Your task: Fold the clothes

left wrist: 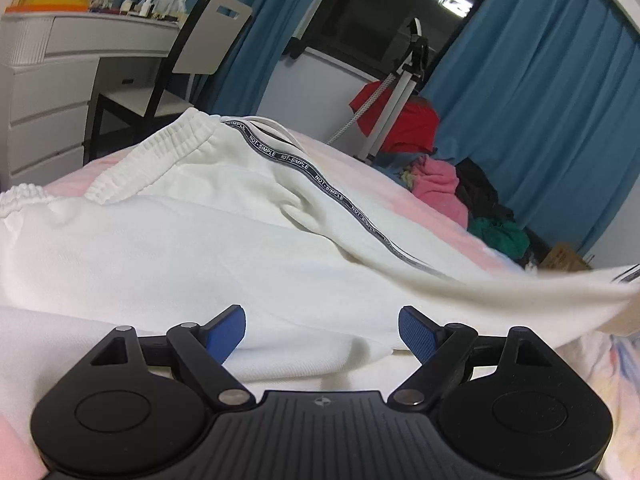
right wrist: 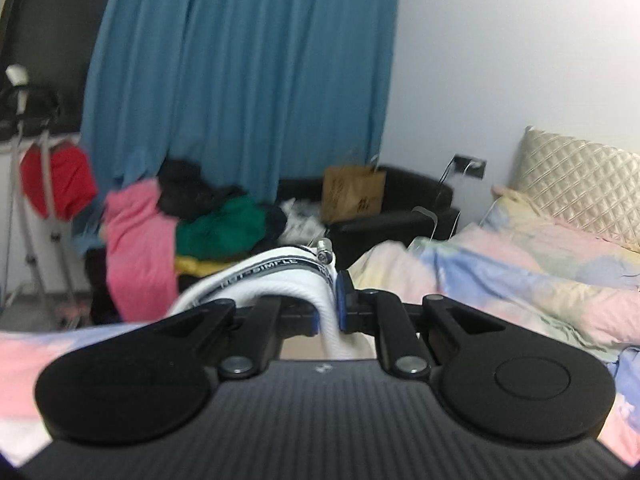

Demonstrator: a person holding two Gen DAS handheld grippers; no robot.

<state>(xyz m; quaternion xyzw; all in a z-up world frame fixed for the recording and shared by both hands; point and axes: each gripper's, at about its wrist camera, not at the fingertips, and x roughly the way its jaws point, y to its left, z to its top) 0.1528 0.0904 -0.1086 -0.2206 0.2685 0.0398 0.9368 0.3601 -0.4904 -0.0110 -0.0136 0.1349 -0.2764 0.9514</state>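
Observation:
White sweatpants (left wrist: 192,232) with a black lettered side stripe (left wrist: 328,188) lie spread over the bed, waistband at the far left. My left gripper (left wrist: 322,332) is open, its blue pads (left wrist: 226,332) resting low on the white fabric with a fold between them. One trouser leg stretches off to the right in the left wrist view. In the right wrist view my right gripper (right wrist: 328,300) is shut on the white sweatpants' end (right wrist: 276,276), lifted above the bed; the image is blurred.
A pile of pink, green and black clothes (right wrist: 192,216) lies past the bed's far side, beside a red garment on a stand (left wrist: 400,120). A white dresser (left wrist: 44,92) and chair (left wrist: 176,68) stand at the left. Pillows (right wrist: 576,188) and a pastel quilt (right wrist: 520,276) are at the right.

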